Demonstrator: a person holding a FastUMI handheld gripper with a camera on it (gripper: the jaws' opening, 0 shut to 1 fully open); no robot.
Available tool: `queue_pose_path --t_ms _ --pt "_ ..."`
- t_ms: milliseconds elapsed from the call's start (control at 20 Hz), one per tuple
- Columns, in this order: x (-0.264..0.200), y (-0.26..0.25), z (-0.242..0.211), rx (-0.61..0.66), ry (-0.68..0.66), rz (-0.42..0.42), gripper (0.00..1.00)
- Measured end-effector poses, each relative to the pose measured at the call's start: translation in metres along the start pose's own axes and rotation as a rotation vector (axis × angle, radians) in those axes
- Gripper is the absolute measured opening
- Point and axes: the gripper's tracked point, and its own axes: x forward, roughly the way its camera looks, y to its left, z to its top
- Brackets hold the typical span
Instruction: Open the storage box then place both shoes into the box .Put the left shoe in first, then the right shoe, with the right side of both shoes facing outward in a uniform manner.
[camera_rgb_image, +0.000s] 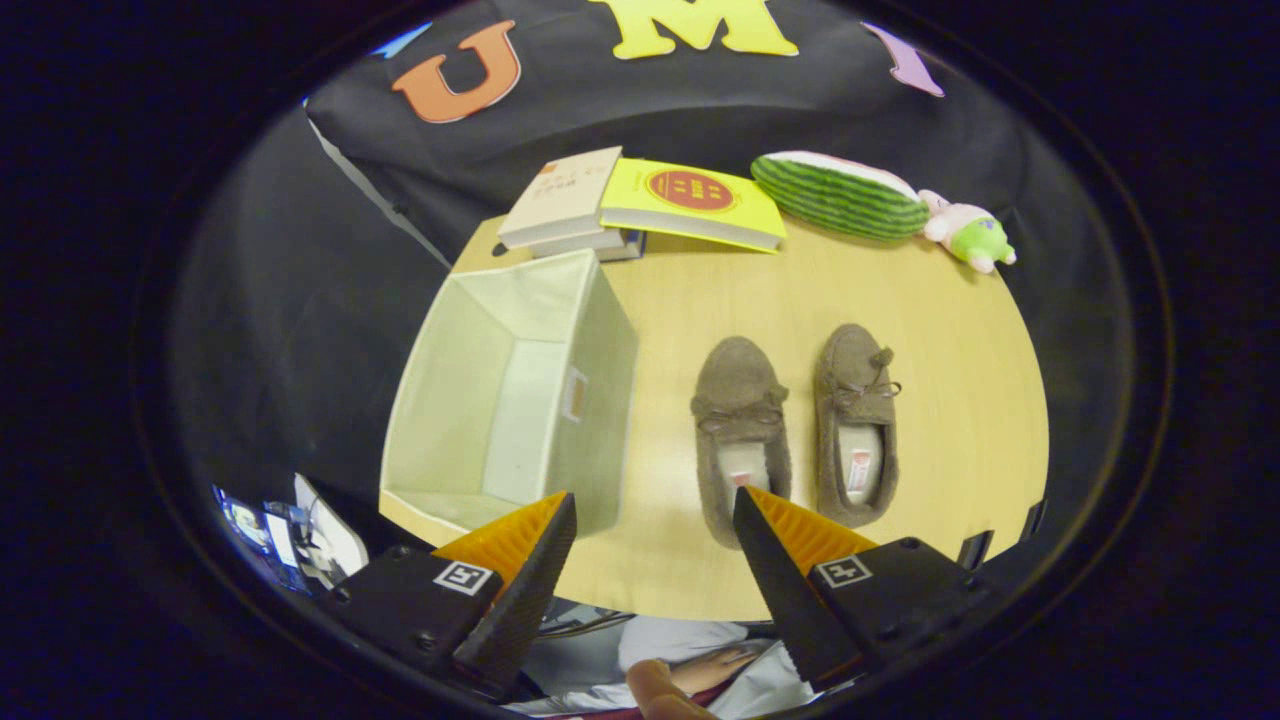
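Tabletop (950, 330): shoes (790, 425) beyond parted jaws

- The storage box (520, 400) is a pale, cream-coloured fabric bin with straight walls. It stands upright and open on the counter (960, 400), and its inside shows bare. A small label sits on the wall that faces the shoes.
- The left shoe (742, 430) is a brown, fuzzy slipper with a small bow on top and a pale insole. It lies flat on its sole just beside the box, toe pointing away from the gripper (655, 515).
- The right shoe (857, 420) matches it and lies parallel, close alongside but not touching, on the side away from the box.
- The gripper's fingers (530, 560) are spread wide above the counter, empty; the left shoe's heel lies just past one fingertip.
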Motion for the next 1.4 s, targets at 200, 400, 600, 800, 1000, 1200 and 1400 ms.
queue_pose_path --t_ms 200,400,600,800,1000,1200,1400 --pt "0.041 -0.051 0.001 -0.039 -0.007 -0.14 1.0" --pt "0.081 -0.075 0.0 -0.02 0.017 -0.192 0.98" --pt "0.126 -0.087 -0.016 -0.013 0.1 -0.227 0.59" --pt "0.131 -0.086 -0.016 0.0 0.098 -0.22 0.14" --pt "0.114 -0.068 -0.012 0.127 0.088 -0.094 0.06" --pt "0.084 -0.061 -0.008 0.197 0.056 -0.076 0.06" --pt "0.048 -0.042 -0.001 0.212 0.006 -0.053 0.06"
